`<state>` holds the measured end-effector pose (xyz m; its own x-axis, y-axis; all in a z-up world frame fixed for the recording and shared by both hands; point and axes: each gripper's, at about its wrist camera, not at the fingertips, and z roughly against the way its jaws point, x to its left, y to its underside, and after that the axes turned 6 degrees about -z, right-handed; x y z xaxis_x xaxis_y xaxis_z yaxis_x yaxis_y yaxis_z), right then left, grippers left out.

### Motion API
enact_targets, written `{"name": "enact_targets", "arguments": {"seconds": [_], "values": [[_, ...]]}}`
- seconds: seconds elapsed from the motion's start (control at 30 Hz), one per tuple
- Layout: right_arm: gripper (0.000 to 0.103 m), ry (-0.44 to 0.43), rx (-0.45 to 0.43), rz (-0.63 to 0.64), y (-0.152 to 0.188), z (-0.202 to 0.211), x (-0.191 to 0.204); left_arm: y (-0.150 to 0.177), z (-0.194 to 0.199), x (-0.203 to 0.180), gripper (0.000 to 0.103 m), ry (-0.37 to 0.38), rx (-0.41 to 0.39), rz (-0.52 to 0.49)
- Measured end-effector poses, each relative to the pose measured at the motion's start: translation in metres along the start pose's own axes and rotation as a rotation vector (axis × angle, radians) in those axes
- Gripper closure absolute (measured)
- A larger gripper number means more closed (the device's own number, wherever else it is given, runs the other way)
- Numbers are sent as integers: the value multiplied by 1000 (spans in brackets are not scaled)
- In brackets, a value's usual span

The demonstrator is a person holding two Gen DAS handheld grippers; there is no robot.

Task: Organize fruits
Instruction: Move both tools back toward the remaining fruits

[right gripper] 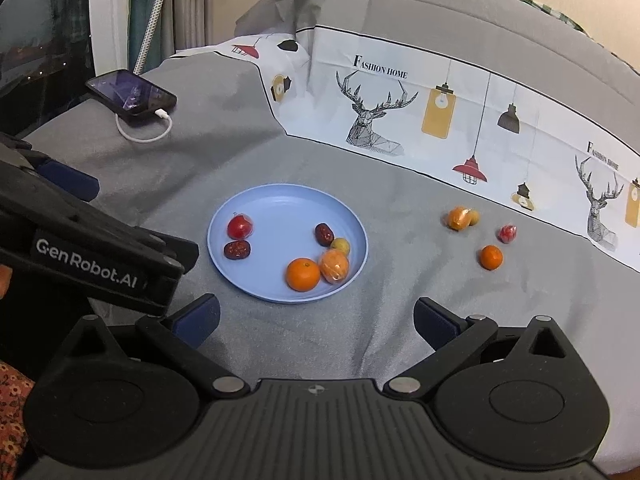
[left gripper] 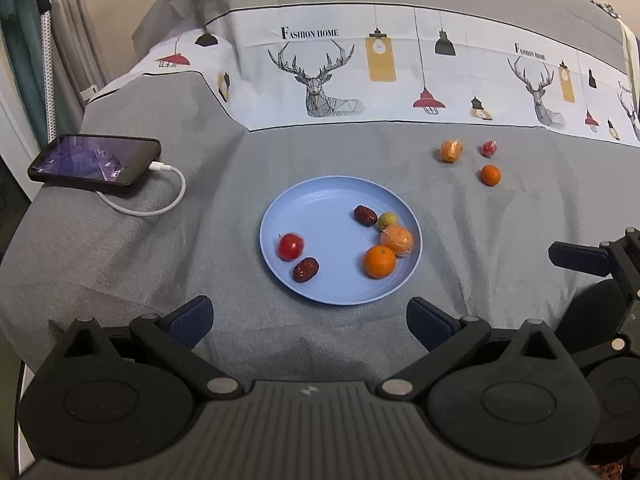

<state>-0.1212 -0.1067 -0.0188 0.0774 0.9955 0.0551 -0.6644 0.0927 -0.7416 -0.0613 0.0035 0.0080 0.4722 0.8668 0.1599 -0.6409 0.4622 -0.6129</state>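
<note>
Three fruits lie off the round pale-blue plate [right gripper: 352,236] on the grey bedcover [right gripper: 400,340]: a small bare orange [right gripper: 491,257], a plastic-wrapped orange fruit [right gripper: 459,218] and a small wrapped red fruit [right gripper: 507,233]. Six pieces already sit on the plate.

Your right tool [right gripper: 316,320] is spread wide and holds nothing; your left tool [left gripper: 310,320] is likewise spread and empty.

Judgement: the bare orange is the sensible next pick. It lies ahead of your right tool and off to its right, nearest of the three; the other two lie just beyond it. The plate sits directly ahead of both tools.

Recommendation: descend with a finger on either side of the orange's widest part and close gently, since it will likely roll on soft fabric.
</note>
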Motion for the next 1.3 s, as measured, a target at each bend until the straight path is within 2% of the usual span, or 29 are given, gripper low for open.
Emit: {"name": "enact_targets", "arguments": {"seconds": [0.93,1.3], "values": [[1,-6,51,-33,0,-15,-3,-3,-12,4,0,-1,34,7],[1,40,51,-122,-1,-31,-30,-17,-26,0,0,2,62,11]]}}
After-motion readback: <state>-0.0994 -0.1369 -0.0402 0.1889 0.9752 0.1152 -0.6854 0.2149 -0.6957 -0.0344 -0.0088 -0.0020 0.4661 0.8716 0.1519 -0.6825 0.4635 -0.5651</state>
